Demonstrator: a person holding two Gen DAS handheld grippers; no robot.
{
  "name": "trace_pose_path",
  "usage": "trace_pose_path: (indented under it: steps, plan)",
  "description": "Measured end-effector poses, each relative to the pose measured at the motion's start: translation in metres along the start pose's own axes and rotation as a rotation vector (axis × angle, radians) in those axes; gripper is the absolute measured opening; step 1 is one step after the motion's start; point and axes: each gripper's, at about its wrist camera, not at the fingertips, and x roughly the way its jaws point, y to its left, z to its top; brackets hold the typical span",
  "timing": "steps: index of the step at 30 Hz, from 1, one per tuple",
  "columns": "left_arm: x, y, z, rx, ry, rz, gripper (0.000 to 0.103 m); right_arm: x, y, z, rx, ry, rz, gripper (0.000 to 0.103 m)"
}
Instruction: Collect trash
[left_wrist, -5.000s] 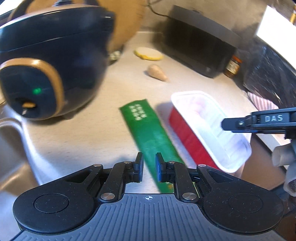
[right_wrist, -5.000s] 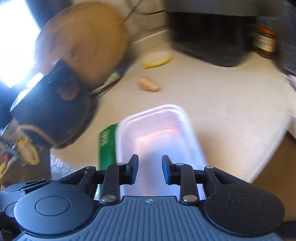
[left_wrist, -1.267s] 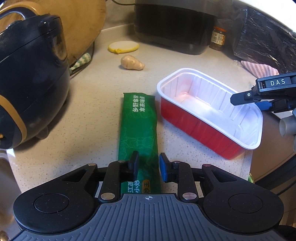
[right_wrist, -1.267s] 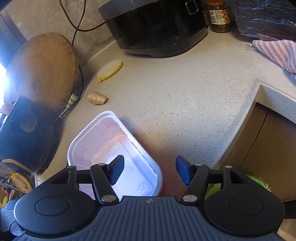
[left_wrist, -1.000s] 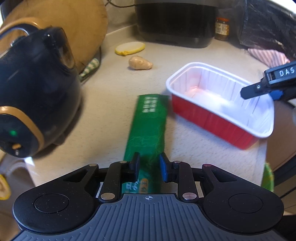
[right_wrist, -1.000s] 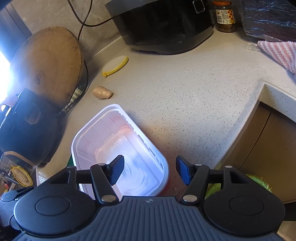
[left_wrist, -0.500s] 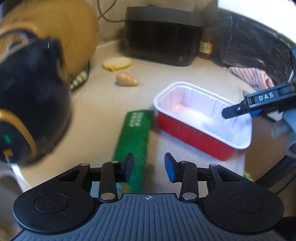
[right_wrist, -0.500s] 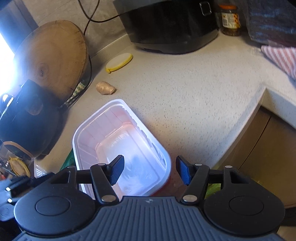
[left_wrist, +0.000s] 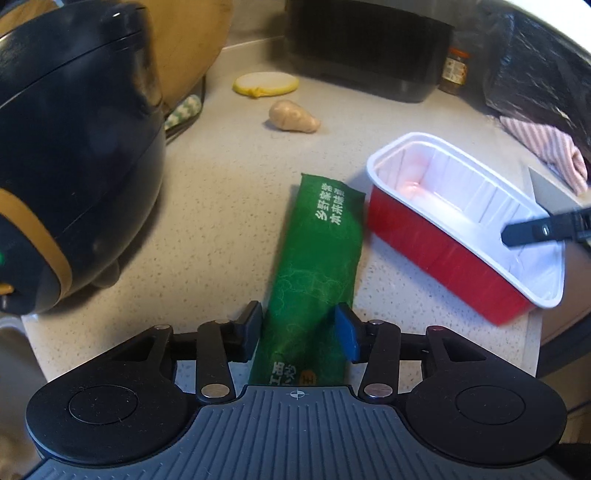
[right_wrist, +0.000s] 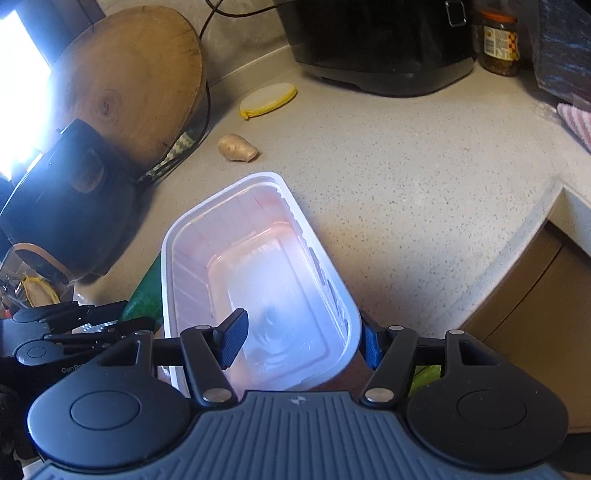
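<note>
A long green wrapper (left_wrist: 317, 258) lies flat on the speckled counter. Its near end sits between the fingers of my left gripper (left_wrist: 301, 334), whose jaws are opening and do not squeeze it. Just to its right stands an empty red tray with a white inside (left_wrist: 443, 254). My right gripper (right_wrist: 303, 339) is open and straddles the tray's (right_wrist: 258, 184) right wall, one finger inside and the other outside. In the left wrist view, one of the right gripper's fingers (left_wrist: 535, 230) pokes into the tray. The wrapper (right_wrist: 146, 295) shows left of the tray in the right wrist view.
A dark rice cooker (left_wrist: 74, 166) stands close on the left, with a round wooden board (right_wrist: 129, 81) behind it. Further back lie a ginger piece (left_wrist: 293, 120) and a yellow-rimmed disc (left_wrist: 266, 84). A black appliance (left_wrist: 369, 48), a jar (left_wrist: 456, 70) and a striped cloth (left_wrist: 546, 144) sit behind. The counter edge (right_wrist: 535, 229) drops off at the right.
My left jaws have spread from a narrow gap to wide, and the wrapper's near end now lies between them. The right gripper has edged forward over the tray, one finger now inside it.
</note>
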Motion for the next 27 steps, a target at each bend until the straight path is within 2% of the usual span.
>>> trace_pose_path:
  steps: [4,7,8,9,10,11,13,16,21,24,27]
  plan:
    - [0.001,-0.007,0.001,0.016,0.007,0.014,0.050,0.006,0.002,0.011,-0.047,-0.015,-0.016,0.062]
    - [-0.001,-0.008,-0.003,0.015,-0.012,0.015,0.049,0.014,0.004,0.014,-0.058,-0.010,0.016,0.059]
    - [-0.002,-0.008,-0.005,0.017,-0.022,0.011,0.043,0.017,0.005,0.014,-0.057,0.005,0.024,0.048]
    - [-0.004,-0.008,-0.006,0.016,-0.031,0.005,0.037,0.019,0.008,0.012,-0.056,0.024,0.035,0.029]
    - [-0.006,-0.006,-0.007,0.006,-0.035,-0.007,0.027,0.020,0.010,0.010,-0.055,0.045,0.052,0.021]
    - [-0.008,-0.003,-0.008,-0.019,-0.038,-0.030,0.022,0.019,0.013,0.007,-0.053,0.055,0.069,0.013]
    - [-0.013,0.003,-0.010,-0.062,-0.049,-0.060,0.018,0.013,0.018,-0.001,-0.041,0.058,0.090,0.013]
    - [-0.026,0.006,-0.012,-0.070,-0.096,-0.068,0.018,-0.003,0.019,-0.008,0.018,0.039,0.113,0.010]
    - [-0.068,-0.002,0.004,-0.023,-0.240,-0.124,0.017,-0.052,0.016,-0.015,0.107,-0.058,0.139,0.009]
    - [-0.084,-0.016,0.015,0.026,-0.291,-0.195,0.017,-0.087,0.010,-0.025,0.148,-0.135,0.108,0.009]
    - [-0.089,-0.036,0.021,0.073,-0.300,-0.285,0.017,-0.121,-0.003,-0.041,0.206,-0.208,0.052,0.009]
